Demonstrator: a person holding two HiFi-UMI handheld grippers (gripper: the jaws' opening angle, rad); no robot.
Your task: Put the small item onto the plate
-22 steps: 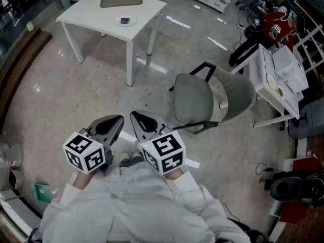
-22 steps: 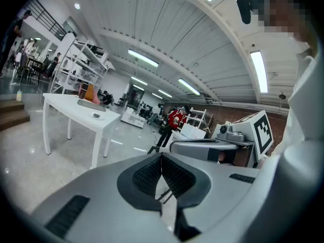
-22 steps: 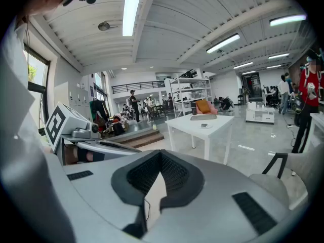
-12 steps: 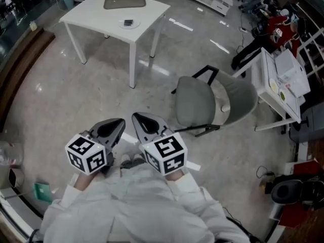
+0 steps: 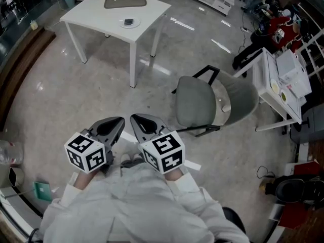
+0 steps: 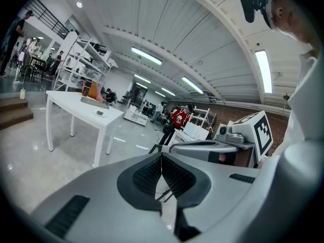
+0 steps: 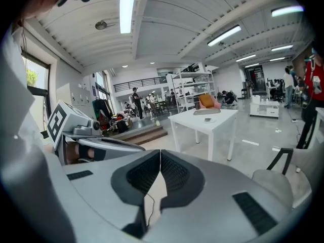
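Observation:
A white plate [image 5: 129, 23] with a small dark item [image 5: 128, 22] on it rests on the white table [image 5: 96, 11] far ahead; the plate [image 6: 99, 113] and the plate [image 7: 207, 120] also show small in both gripper views. My left gripper [image 5: 117, 121] and right gripper [image 5: 133, 118] are held side by side close to my body, well short of the table. Both are shut, with nothing between their ribbed pads. The left gripper [image 6: 161, 161] and right gripper [image 7: 160, 158] each show closed jaws in their own views.
A grey mat [image 5: 125, 1] lies at the table's far side. A grey office chair [image 5: 197, 103] stands to my right front. A white desk with papers [image 5: 283, 80] is at the right. Polished floor lies between me and the table.
The table and chair have shifted slightly in the head view as I move. Both grippers stay shut and close together.

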